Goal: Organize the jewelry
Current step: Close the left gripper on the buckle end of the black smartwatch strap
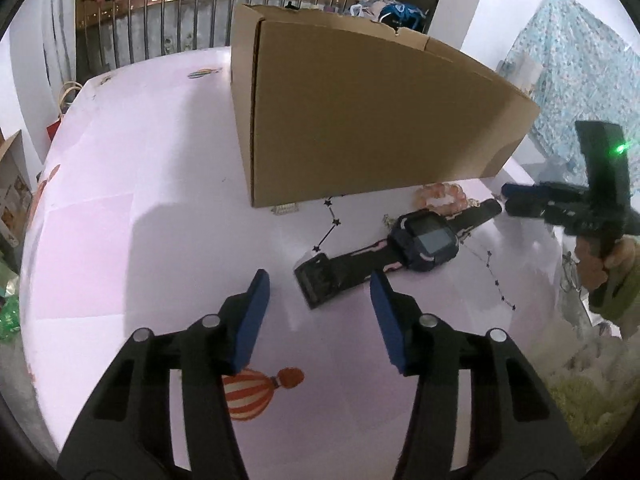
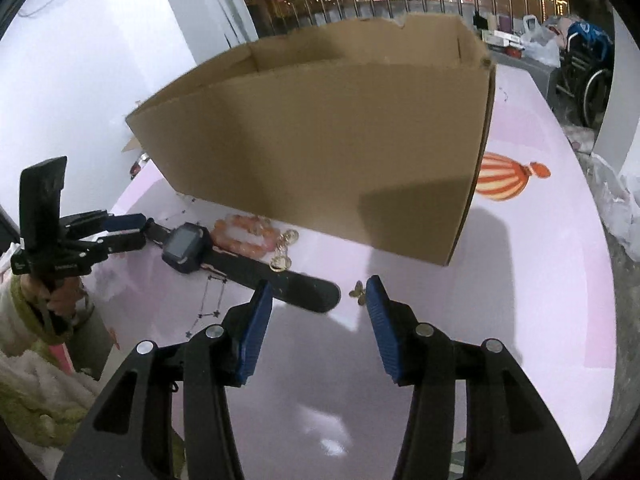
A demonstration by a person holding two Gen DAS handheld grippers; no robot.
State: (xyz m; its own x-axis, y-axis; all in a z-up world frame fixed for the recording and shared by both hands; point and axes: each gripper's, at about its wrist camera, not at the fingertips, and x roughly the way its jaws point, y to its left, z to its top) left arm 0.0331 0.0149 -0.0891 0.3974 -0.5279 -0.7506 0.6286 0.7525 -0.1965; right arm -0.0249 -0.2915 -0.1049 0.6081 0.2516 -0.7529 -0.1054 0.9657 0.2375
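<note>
Left wrist view: left gripper [image 1: 318,282] half open, empty, above the pink table [image 1: 140,220]; watch [image 1: 416,242] lies ahead beside the cardboard box [image 1: 360,120]. Right wrist view: right gripper [image 2: 320,288] half open, empty, 1 strap end between its fingertips; bead bracelet [image 2: 246,236] touches the box.

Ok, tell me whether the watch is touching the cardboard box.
Apart. The left wrist view shows a strip of pink table between the watch and the bottom edge of the cardboard box.
</note>
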